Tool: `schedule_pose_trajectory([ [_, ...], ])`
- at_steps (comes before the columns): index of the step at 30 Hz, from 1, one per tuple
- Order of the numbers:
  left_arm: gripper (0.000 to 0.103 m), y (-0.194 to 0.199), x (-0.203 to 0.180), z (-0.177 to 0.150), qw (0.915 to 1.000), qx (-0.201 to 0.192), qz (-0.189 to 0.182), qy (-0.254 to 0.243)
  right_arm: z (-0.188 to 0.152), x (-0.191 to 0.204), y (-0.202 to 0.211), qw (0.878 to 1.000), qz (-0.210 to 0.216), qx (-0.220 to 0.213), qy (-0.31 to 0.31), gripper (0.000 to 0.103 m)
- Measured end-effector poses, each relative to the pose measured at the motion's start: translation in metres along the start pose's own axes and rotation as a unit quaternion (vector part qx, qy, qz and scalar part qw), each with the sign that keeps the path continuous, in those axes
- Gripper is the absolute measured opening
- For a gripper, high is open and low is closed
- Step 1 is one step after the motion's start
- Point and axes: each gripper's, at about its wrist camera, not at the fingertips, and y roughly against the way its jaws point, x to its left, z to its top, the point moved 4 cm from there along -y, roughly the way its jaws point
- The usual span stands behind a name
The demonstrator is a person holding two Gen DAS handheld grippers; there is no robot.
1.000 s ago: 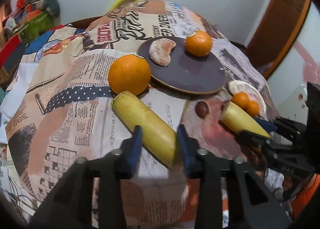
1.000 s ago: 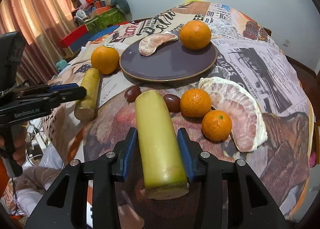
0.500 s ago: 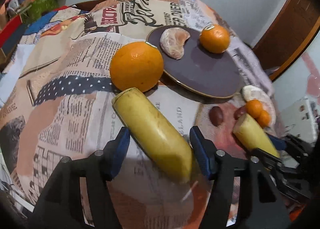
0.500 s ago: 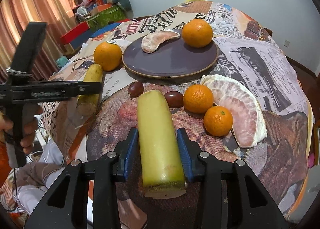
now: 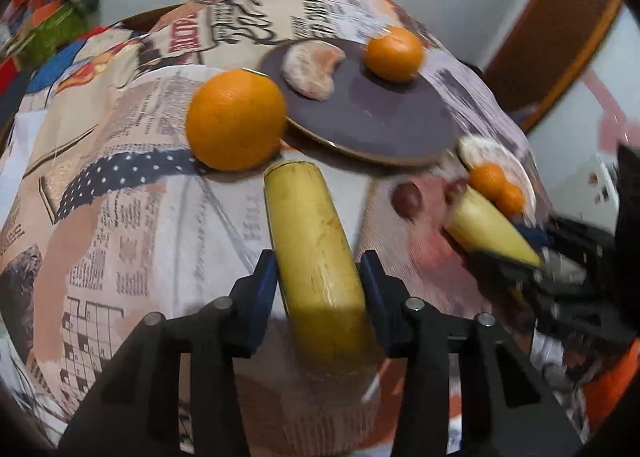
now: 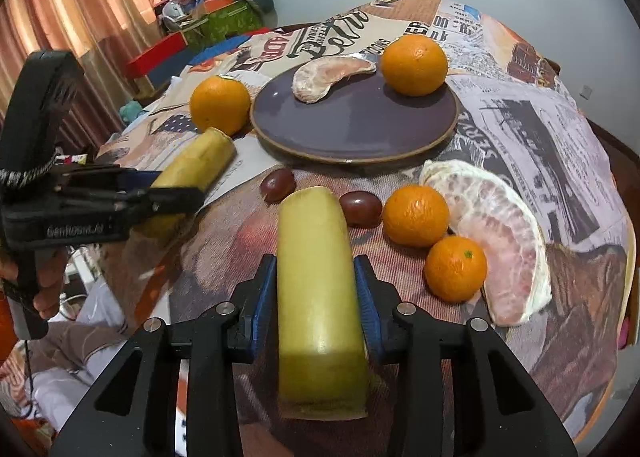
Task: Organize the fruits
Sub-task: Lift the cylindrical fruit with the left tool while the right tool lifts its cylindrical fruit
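Observation:
A yellow banana piece (image 5: 316,253) lies lengthwise between the fingers of my left gripper (image 5: 318,269). Its jaws are closing and the blue pads touch the piece's sides. My right gripper (image 6: 316,273) is shut on a greener banana piece (image 6: 320,297) near the table's front edge. A purple plate (image 6: 356,129) behind holds an orange (image 6: 414,65) and a peeled pomelo segment (image 6: 328,75). A second orange (image 6: 220,103) rests left of the plate. The right wrist view shows my left gripper (image 6: 176,187) at the left, around its banana piece (image 6: 200,161).
Two tangerines (image 6: 416,215) (image 6: 456,269) and a large pomelo segment (image 6: 500,233) lie right of my right gripper. Two dark red fruits (image 6: 278,184) (image 6: 362,208) sit before the plate. A newspaper-print cloth (image 6: 540,129) covers the round table. Boxes (image 6: 216,21) are piled far left.
My left gripper opened, moved in over the yellow banana piece and closed again; the piece now lies straight along the fingers instead of diagonally. My right gripper kept its grip and stayed put.

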Motion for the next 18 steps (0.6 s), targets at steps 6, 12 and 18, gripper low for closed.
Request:
schedule_pose_trajectory([
  [6, 0.043, 0.002, -0.009, -0.005, 0.9993, 0.016, 0.002, -0.035, 0.0, 0.001, 0.0, 1.0, 0.001, 0.009, 0.007, 0.035],
  [12, 0.043, -0.01, -0.004, 0.01, 0.9997, 0.015, -0.003, -0.017, 0.011, 0.001, -0.007, 1.0, 0.001, 0.007, 0.009, 0.036],
  [18, 0.038, -0.009, -0.005, 0.015, 0.9998, 0.008, -0.007, -0.015, 0.012, 0.002, -0.001, 1.0, -0.001, -0.004, 0.007, 0.035],
])
